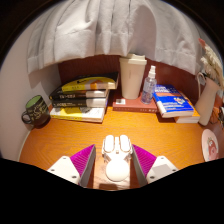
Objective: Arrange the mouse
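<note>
A white mouse lies on the wooden table, its buttons pointing away from me. It stands between my gripper's fingers, resting on the table. The gripper is open, with the magenta pads on either side of the mouse. A strip of wood shows between the left pad and the mouse. The right pad is close to the mouse's side, and I cannot tell if it touches.
A stack of books lies at the back left, with a dark green mug beside it. A white jug, a small bottle and blue books stand at the back. A plate is at the right. White cloth hangs above.
</note>
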